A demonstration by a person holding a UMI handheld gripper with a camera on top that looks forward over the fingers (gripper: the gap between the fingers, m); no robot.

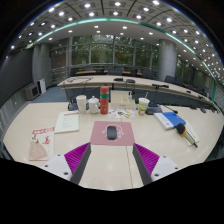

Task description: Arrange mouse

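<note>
A pale beige table (112, 165) carries a black mouse (111, 131) on a pink mat (108, 133) at its middle. To the left lie white paper (67, 122) and a pink packet (41, 134); far behind stand cups (82, 102); a blue item (174, 119) lies right

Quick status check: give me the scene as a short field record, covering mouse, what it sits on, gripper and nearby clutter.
mouse: dark mouse, beyond the fingers, centred between them
support: pink mat on the table
gripper: gripper open, holding nothing, short of the mouse
behind mat: cups, red-topped container
left: white sheet, printed packet
right: blue item
</note>
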